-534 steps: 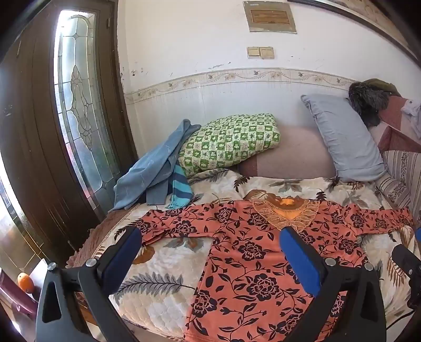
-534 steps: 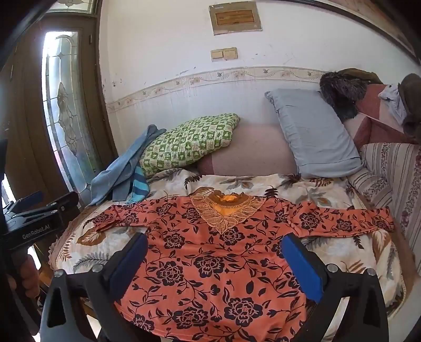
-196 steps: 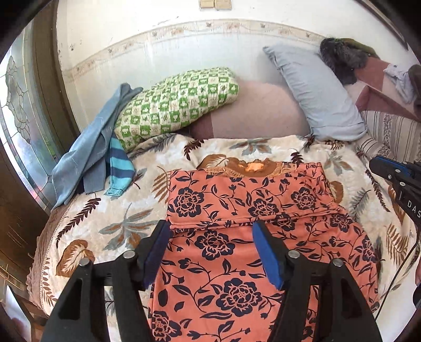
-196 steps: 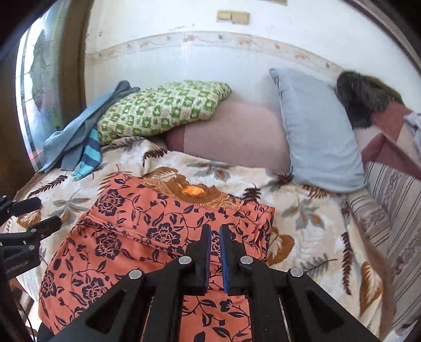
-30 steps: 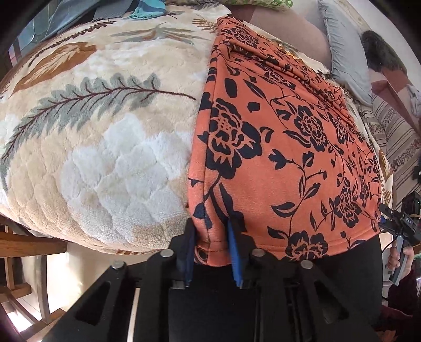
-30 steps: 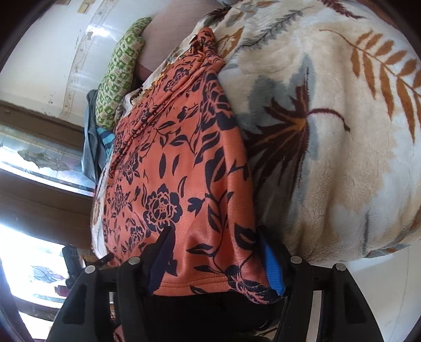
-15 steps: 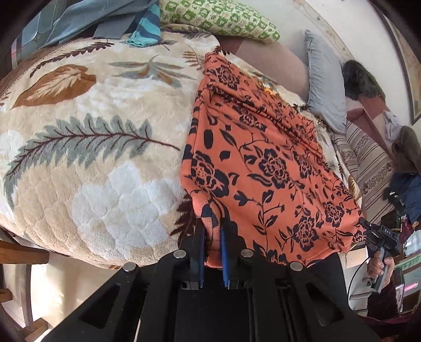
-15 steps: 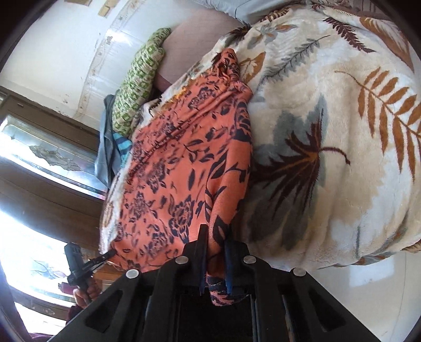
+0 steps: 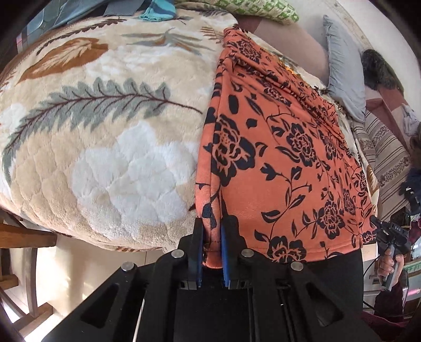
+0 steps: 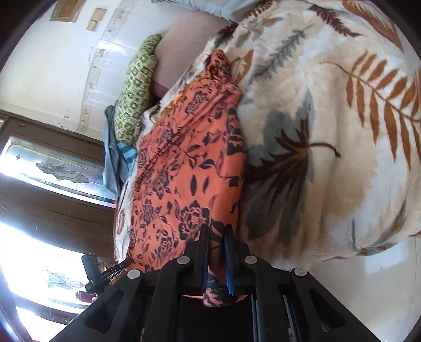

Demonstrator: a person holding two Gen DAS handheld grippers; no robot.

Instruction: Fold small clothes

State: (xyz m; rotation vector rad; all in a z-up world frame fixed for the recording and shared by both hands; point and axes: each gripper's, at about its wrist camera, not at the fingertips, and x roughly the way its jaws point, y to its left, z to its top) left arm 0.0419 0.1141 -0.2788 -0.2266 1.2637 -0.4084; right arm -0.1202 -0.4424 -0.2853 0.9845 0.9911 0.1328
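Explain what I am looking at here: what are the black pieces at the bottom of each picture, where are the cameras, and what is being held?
No robot: a person holds a hand tool with two jaws in each hand, each carrying a wide-angle camera that looks along the jaws. The black frames are those tools. The left gripper and the right gripper have each just closed on a bottom corner of the orange flowered garment, which lies on a leaf-patterned blanket over a bed. The sleeves look already folded in. Behind lie a green checked pillow and a grey pillow.
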